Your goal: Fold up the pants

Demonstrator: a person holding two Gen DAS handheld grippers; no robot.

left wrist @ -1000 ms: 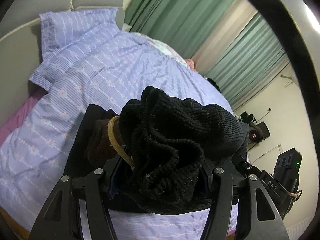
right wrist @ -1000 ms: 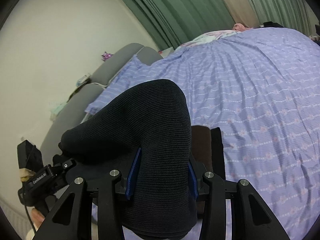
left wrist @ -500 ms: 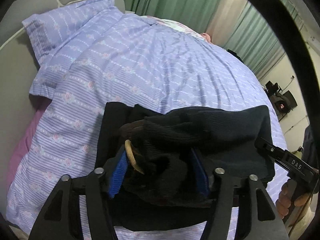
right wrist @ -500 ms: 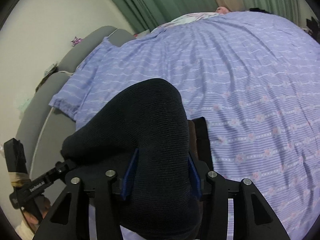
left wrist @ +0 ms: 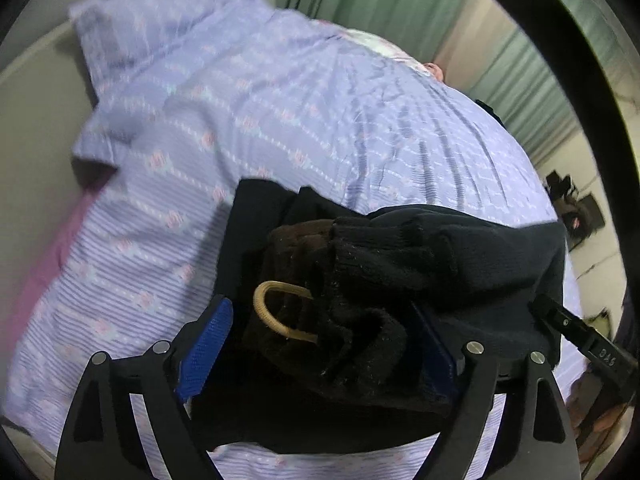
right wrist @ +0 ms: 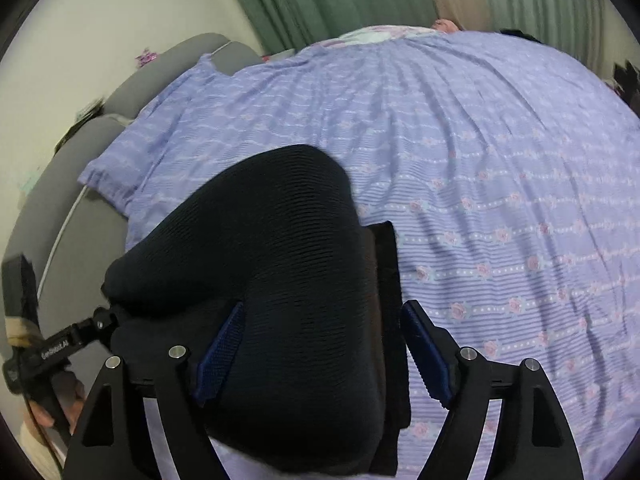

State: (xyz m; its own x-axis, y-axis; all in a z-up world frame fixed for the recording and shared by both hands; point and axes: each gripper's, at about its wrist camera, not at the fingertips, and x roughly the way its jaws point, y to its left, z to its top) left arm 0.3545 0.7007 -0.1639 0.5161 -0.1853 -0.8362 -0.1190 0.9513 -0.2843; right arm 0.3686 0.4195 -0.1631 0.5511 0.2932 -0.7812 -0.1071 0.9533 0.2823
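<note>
My left gripper (left wrist: 320, 344) looks spread: blue pad (left wrist: 204, 352) stands clear of the bunched waistband w/ its tan elastic loop (left wrist: 280, 312), so no real bite there. Right gripper (right wrist: 320, 352) is also spread, its right pad clear of the cloth; the knit just bulges up btwn the fingers. The pants (right wrist: 272, 264) lie folded in a dark stack on the bedspread (right wrist: 500, 200), near its front edge. Risks, imo: the loose hump springs back & undoes the fold once I pull away; a pad or the loop snags the knit & drags the top layer askew; stack slides off the front edge.
</note>
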